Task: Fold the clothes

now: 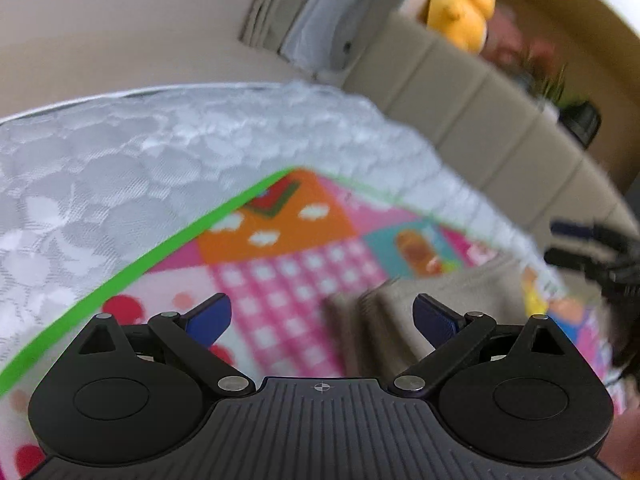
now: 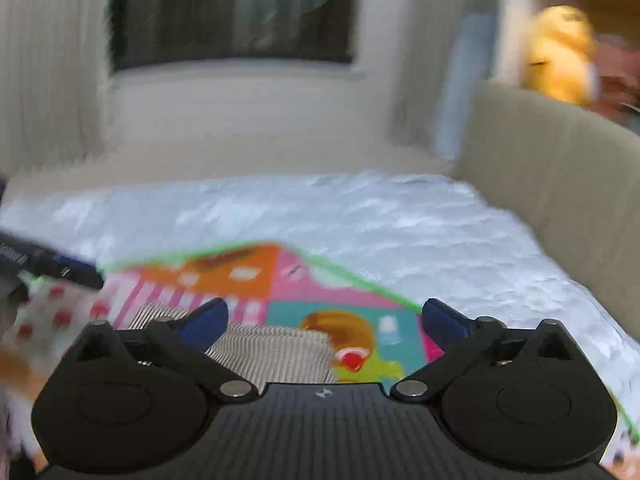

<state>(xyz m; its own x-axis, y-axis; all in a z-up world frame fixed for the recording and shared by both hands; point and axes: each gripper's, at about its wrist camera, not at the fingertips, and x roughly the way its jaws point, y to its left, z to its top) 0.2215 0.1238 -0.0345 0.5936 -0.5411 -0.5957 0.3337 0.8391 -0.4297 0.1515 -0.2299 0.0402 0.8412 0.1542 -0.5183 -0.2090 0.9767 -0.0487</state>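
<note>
Both cams sit right behind their own tongs, looking forward and tilted down at the bed; the left one (image 1: 322, 320) hangs close over the colourful mat (image 1: 280, 248), with the headboard (image 1: 460, 100) off to its right; the right one (image 2: 322, 320) faces the far wall past the mat's green-edged corner; both share that corner, the beige garment (image 2: 272, 348) and the yellow plush toy (image 1: 464, 8) behind the headboard.

White floral-quilted mattress (image 1: 120, 168) carrying colourful green-edged patchwork play mat (image 1: 280, 240); beige ribbed knit garment (image 2: 272, 348) lying on mat, near mat's pink-checked patch.
</note>
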